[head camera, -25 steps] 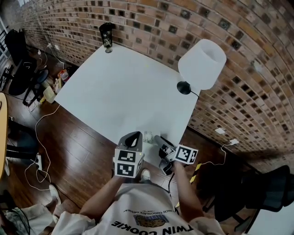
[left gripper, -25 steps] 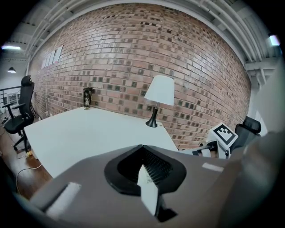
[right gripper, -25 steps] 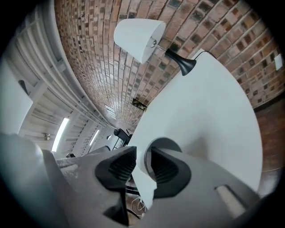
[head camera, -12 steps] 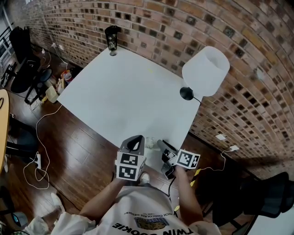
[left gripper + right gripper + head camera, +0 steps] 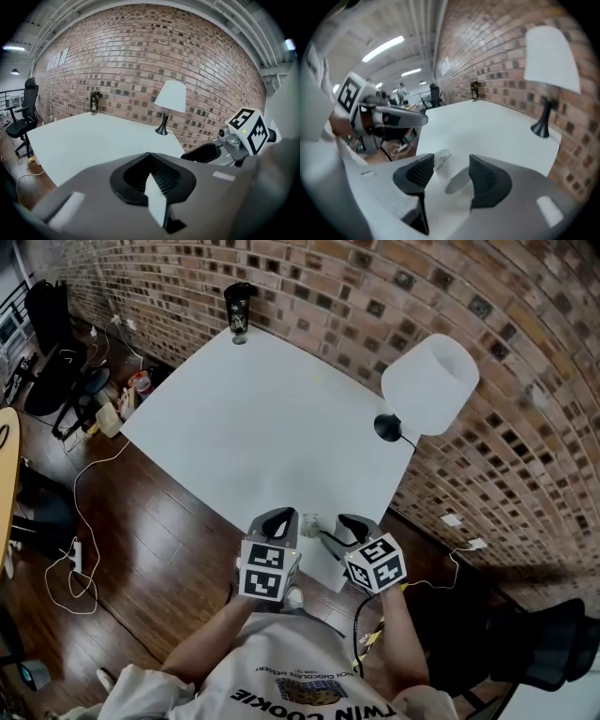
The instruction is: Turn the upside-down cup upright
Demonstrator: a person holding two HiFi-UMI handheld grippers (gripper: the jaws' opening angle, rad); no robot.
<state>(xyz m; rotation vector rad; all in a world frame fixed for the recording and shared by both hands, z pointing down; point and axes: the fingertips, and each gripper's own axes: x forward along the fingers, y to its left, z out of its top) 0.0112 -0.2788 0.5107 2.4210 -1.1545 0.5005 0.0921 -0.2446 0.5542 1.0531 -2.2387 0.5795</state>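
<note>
Near tabletop (image 5: 253, 418) edge: cup (image 5: 307, 521), mostly hidden in head view.
Cup lies tilted, mouth toward cam, btwn right gripper (image 5: 451, 165) jaws, which are opening. Left gripper (image 5: 151, 158) jaws together, empty. Vs 1 s ago: right gripper has rolled over, jaws wider.
</note>
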